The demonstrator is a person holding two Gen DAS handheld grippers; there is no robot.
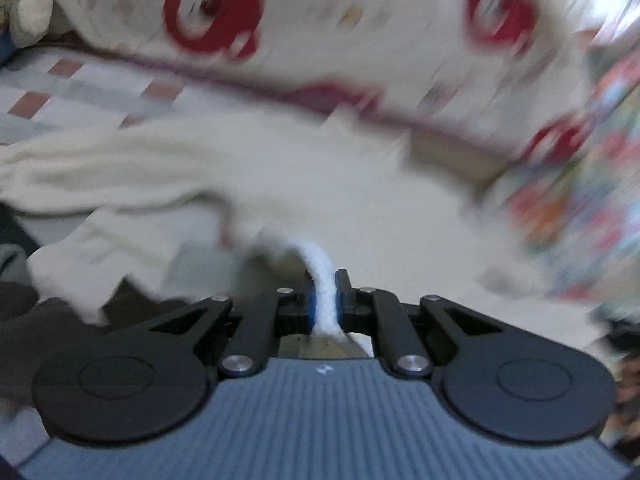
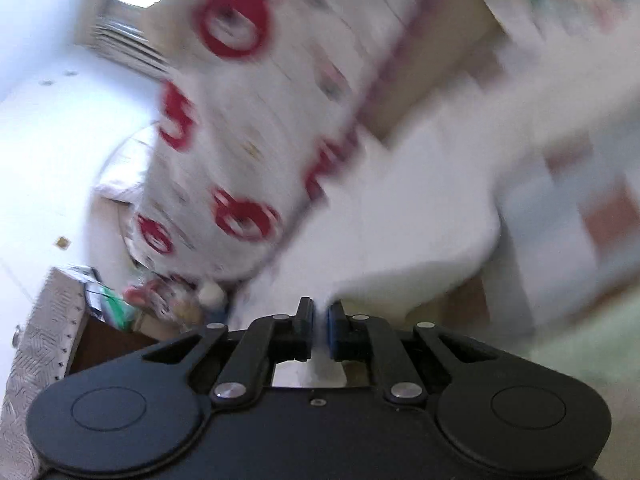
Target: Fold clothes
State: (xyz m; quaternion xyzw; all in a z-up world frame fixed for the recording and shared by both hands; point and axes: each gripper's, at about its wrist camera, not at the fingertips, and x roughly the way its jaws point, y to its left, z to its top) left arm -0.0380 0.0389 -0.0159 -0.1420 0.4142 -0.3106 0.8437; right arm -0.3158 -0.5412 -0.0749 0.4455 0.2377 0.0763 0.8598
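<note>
A fold of the white fleecy garment (image 1: 280,184) is pinched between the narrowed jaws of the left gripper (image 1: 325,300); its cloth spreads from there toward twelve o'clock. The right gripper (image 2: 319,330) is likewise clamped on white cloth, which billows toward two o'clock. A red-patterned pillow (image 1: 320,20) lies beyond. No finished fold can be seen; the folding is judged barely begun.

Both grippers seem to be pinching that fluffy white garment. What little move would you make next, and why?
Probably lift and draw the two grippers apart to stretch the cloth flat. The left gripper is shut on a fold of the white garment, the right gripper on another edge, and the cloth between them hangs bunched.
</note>
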